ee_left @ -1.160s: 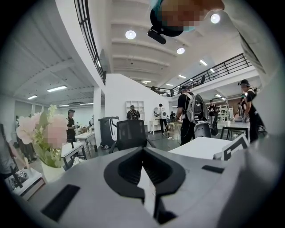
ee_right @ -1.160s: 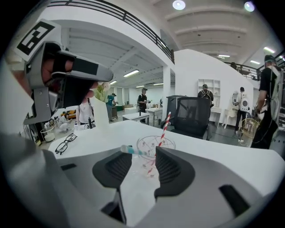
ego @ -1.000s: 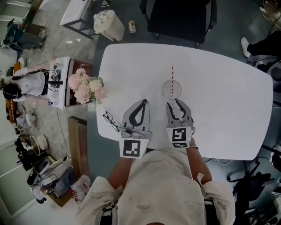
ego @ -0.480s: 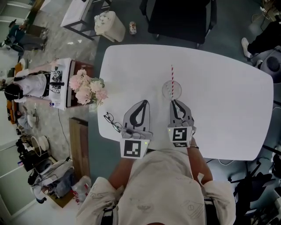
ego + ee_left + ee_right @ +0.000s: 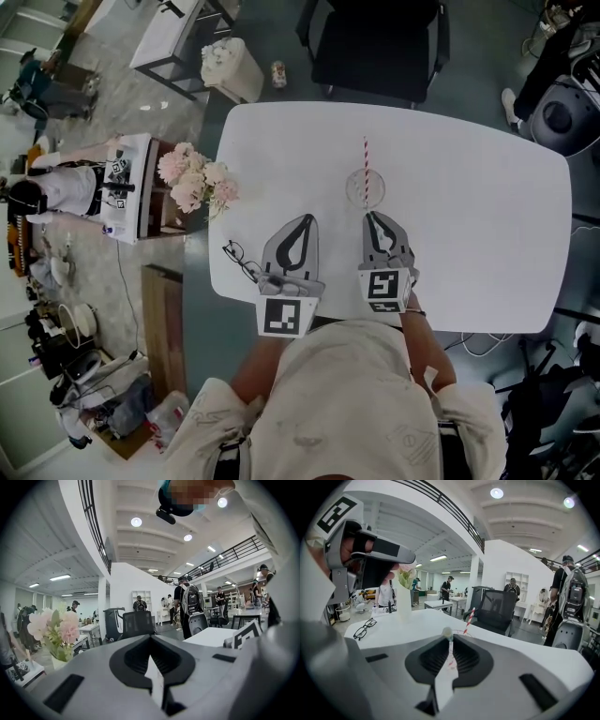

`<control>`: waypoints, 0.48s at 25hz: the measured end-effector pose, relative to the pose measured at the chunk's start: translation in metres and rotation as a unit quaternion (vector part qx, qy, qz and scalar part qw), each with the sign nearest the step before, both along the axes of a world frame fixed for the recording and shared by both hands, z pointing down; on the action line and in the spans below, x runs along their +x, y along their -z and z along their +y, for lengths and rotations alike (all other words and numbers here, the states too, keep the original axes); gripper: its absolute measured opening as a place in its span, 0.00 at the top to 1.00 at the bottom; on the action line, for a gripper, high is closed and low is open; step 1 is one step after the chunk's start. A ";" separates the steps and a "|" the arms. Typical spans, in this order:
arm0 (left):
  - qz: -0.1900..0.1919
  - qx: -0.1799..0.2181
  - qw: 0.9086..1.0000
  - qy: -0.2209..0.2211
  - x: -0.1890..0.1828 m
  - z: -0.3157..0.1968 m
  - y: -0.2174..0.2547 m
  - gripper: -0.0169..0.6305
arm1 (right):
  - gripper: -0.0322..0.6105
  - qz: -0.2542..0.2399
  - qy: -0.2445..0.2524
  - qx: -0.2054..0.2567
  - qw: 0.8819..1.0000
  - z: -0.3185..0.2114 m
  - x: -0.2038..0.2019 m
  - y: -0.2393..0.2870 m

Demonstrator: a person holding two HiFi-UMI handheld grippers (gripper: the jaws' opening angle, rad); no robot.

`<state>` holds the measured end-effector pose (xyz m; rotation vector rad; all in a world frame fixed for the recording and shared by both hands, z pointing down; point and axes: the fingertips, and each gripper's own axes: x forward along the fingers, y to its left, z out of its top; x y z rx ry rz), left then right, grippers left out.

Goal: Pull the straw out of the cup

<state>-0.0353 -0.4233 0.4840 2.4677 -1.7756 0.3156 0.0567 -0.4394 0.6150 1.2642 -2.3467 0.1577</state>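
Clamping only the near wall of the clear round cup (image 5: 354, 191), the right gripper (image 5: 448, 635), jaws just closed, is risking tipping it and the red-and-white striped straw (image 5: 366, 157) beyond; the left gripper (image 5: 150, 638) jaws are meeting, empty.

Straw (image 5: 366, 161) stands in the cup (image 5: 354, 192) on the table (image 5: 469, 187), glasses (image 5: 240, 261) far left.

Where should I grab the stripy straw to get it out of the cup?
Pinch the straw on the striped part sticking up above the cup, coming in from the left with one jaw on each side. It is thin and stands nearly upright, so pulling up along it should probably free it.
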 end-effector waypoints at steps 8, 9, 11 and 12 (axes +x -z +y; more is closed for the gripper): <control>0.022 0.036 0.999 -0.013 -0.012 0.034 0.022 0.97 | 0.92 0.010 -0.034 0.042 0.999 0.020 0.006 0.041; 0.024 0.040 0.999 -0.015 -0.013 0.041 0.025 0.97 | 0.92 0.011 -0.038 0.048 0.998 0.025 0.006 0.047; 0.030 0.048 0.998 -0.020 -0.016 0.055 0.029 0.97 | 0.92 0.012 -0.049 0.059 0.997 0.038 0.007 0.059; 0.032 0.052 0.998 -0.023 -0.017 0.062 0.031 0.97 | 0.92 0.011 -0.055 0.064 0.996 0.044 0.008 0.064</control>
